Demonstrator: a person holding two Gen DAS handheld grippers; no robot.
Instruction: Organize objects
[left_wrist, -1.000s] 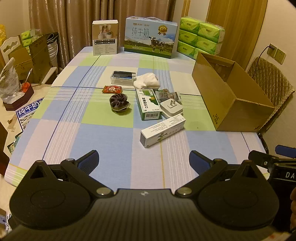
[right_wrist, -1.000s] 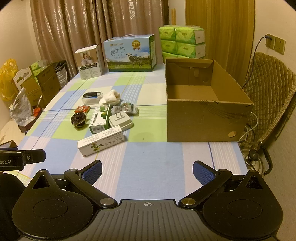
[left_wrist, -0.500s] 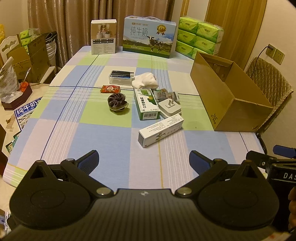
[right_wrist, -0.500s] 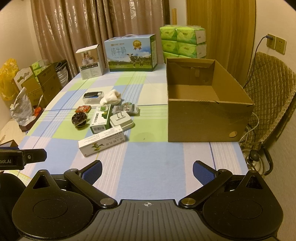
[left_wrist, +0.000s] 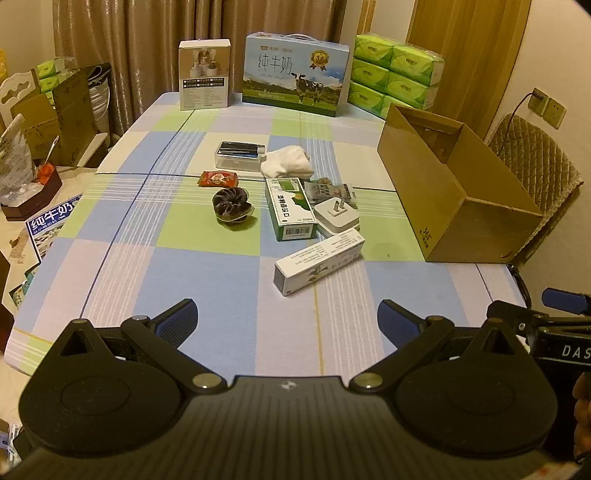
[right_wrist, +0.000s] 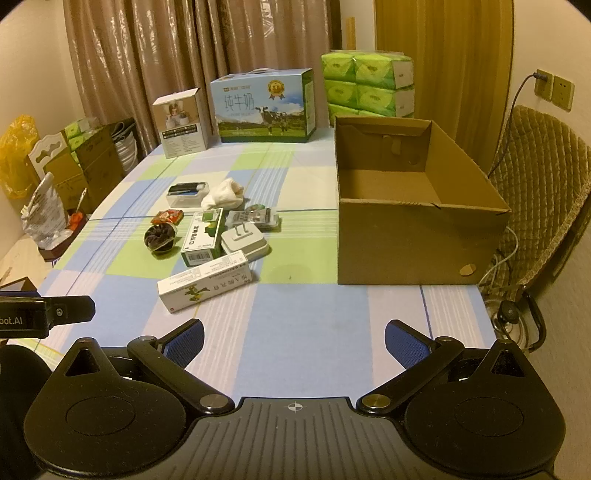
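Two grippers, left gripper (left_wrist: 286, 317) and right gripper (right_wrist: 293, 338), both spread wide and empty above the near table edge (left_wrist: 110, 295), likely poised for a first pick. Farther out, eight or so small items: one long white carton (left_wrist: 318, 260) nearest, one green box (left_wrist: 290, 208), one charger (left_wrist: 336, 215), one dark scrunchie (left_wrist: 232, 205), the rest hard to make out; just right, one open cardboard box (right_wrist: 413, 218), seemingly empty, probably the destination.

Item count, table (left_wrist: 122, 258)

One cardboard box (right_wrist: 417, 236) was present; three printed cartons (left_wrist: 319, 264) lay there; one charger (left_wrist: 336, 216); one sock (left_wrist: 288, 162).
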